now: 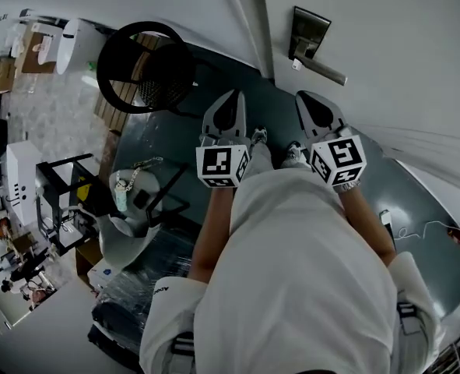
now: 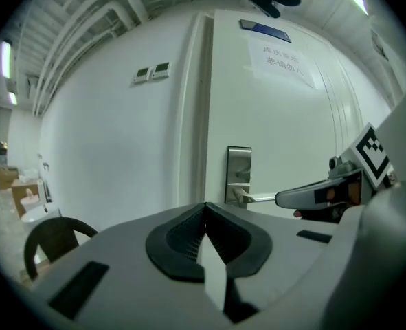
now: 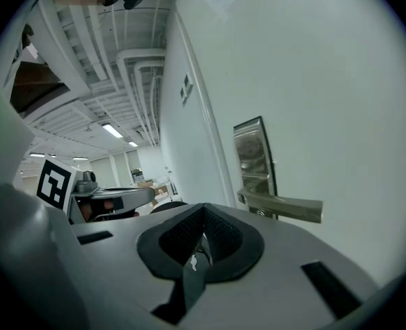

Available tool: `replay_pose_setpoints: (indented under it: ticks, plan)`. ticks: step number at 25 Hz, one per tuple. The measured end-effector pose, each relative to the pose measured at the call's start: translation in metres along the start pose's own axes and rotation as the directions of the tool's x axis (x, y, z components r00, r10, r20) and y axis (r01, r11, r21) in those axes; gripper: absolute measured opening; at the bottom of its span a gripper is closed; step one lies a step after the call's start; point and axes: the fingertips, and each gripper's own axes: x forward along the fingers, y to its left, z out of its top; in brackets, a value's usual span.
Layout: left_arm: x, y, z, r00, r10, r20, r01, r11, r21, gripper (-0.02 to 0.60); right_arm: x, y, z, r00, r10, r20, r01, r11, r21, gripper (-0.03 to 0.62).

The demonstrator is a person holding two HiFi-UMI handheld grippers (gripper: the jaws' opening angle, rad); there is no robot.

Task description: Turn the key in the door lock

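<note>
The left claw is held shut, its dark ribbed pads pressed together with nothing gripped between them. The right claw is likewise closed, pads meeting at the tip, and no object is made out in it. Both are held side by side, apart from each other, and pointed toward the white door. The door lock, a metal plate near the door's edge, is seen ahead of the claws and is touched by neither. A lever handle is carried level on the plate. A small pale piece is seen just under the handle; whether it is the key cannot be told.
</note>
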Motion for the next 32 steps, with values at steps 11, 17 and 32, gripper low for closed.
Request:
replay_pose_setpoints:
  ticks: [11,17,32]
  plan:
    - [-0.073,0.035,0.002,0.968,0.245,0.052,-0.247,0.969,0.029,0.008,0.016,0.083,0.041,0.971,0.235,0.037,-0.231,0.969,-0.092,0.002]
    - [-0.113,0.069,0.006,0.946,0.313,0.087,-0.314,0.949,-0.008,0.008,0.028,0.137,0.039,0.957,0.292,0.005,-0.289,0.950,-0.120,0.002]
    - [-0.166,0.117,0.004,0.952,0.266,0.154,-0.270,0.963,0.008,0.008,0.040,0.208,0.024,0.975,0.222,0.034,-0.215,0.966,-0.144,0.002]
